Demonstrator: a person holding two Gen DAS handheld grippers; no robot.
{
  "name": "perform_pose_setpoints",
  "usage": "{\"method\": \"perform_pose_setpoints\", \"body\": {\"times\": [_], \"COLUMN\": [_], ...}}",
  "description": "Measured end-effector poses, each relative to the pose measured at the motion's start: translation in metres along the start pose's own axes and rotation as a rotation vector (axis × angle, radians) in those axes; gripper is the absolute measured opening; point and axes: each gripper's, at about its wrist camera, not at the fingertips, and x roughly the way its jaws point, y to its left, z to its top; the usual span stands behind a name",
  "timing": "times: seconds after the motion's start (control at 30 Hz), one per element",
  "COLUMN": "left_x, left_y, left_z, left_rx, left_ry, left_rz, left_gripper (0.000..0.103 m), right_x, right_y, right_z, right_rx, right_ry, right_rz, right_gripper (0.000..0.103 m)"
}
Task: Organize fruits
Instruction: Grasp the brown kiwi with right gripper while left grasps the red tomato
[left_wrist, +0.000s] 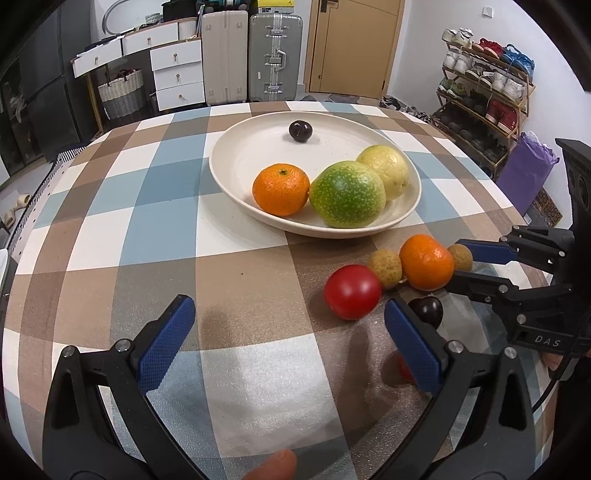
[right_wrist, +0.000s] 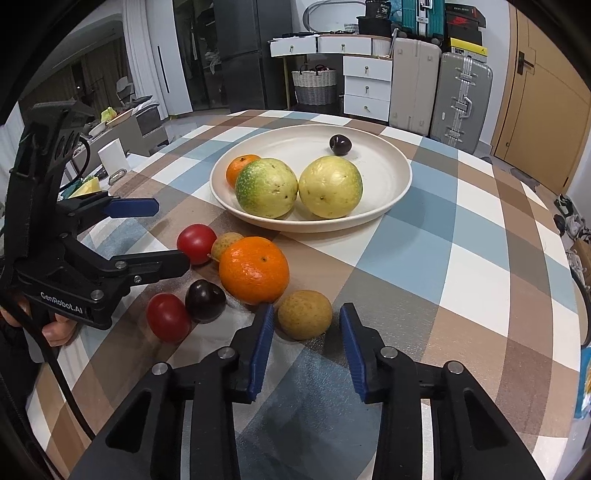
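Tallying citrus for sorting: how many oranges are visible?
2. One orange lies in the plate, partly behind the green fruit. The other orange sits on the table among the loose fruit. None seems hidden.

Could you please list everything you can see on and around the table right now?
plate: one, cream, mid-table
mandarins: two, orange; one in the plate, one on the cloth
green-yellow fruits: two, side by side in the plate
dark plums: two, purple-black; one in the plate, one on the cloth
red tomatoes: two, on the cloth
small brown fruits: two, on the cloth
checked tablecloth: one, blue, brown and white
suitcases: two, beige and grey, at the far wall
left gripper: black with blue pads, open, empty
right gripper: same colours, around one brown fruit, not pressing it
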Motion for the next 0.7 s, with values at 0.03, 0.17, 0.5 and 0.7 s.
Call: {"method": "perform_pose_setpoints", "body": {"times": [0.03,0.17,0.5,0.7], "left_x": [0.000,0.002,0.007,0.015], "left_y": [0.000,0.001,0.000,-0.005], "left_z": [0.000,0.001,0.003,0.005], "left_rx": [-0.001,-0.003,0.010,0.037], "left_ry": [0.001,0.009,0.026,0.068], "left_rz": [0.001,0.005,0.004,-0.011], "left_gripper": [0.102,0.102,0.102,0.101], "right_x": [0.000,-0.001,-0.010,-0.010], "right_y": [0.000,0.001,-0.003,-0.007], "right_z": [0.000,0.000,0.001,0.003], "right_rx": [0.001,-0.007,0.017,0.031], "right_ry": [0.000,-0.003,-0.054,-0.059], "right_rz": [0.003,0.013,-0.015,-0.027], "right_gripper": [0.035,0.031,0.030,0.030]}}
